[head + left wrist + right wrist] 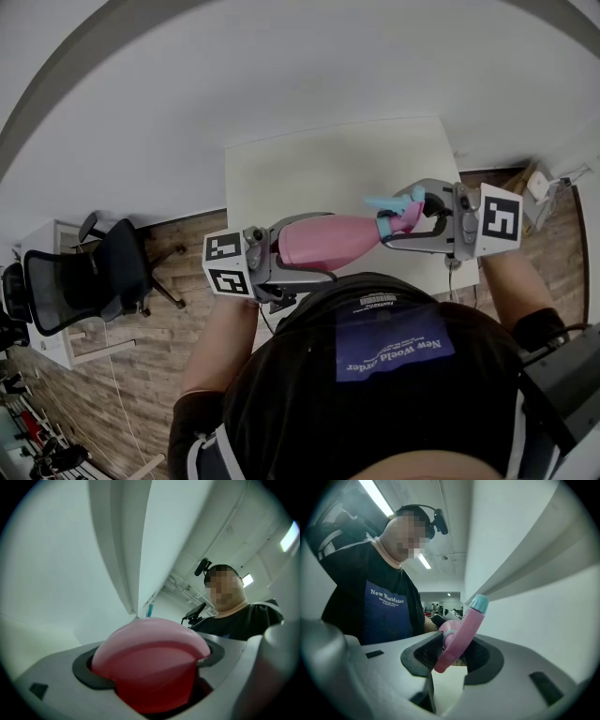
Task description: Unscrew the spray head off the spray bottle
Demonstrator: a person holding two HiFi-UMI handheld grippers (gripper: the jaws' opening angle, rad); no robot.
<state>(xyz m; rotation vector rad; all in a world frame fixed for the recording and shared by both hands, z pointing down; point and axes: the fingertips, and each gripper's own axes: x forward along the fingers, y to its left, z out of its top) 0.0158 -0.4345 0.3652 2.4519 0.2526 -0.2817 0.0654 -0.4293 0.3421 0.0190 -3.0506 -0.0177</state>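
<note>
Centre of head view: pink spray bottle (330,241) held level above the white table (309,173). Left gripper (314,248) clamped round the bottle's body, base end. Right gripper (398,218) clamped on the pink spray head (411,212), which sits at the bottle's neck. Teal nozzle (380,202) points frame-left.

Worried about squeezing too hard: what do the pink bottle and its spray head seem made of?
Spray bottle: probably thin plastic, translucent pink, smooth; light glows through its base in the left gripper view. Spray head: likely harder opaque plastic, pink with a light-blue tip, moulded, satin sheen.
</note>
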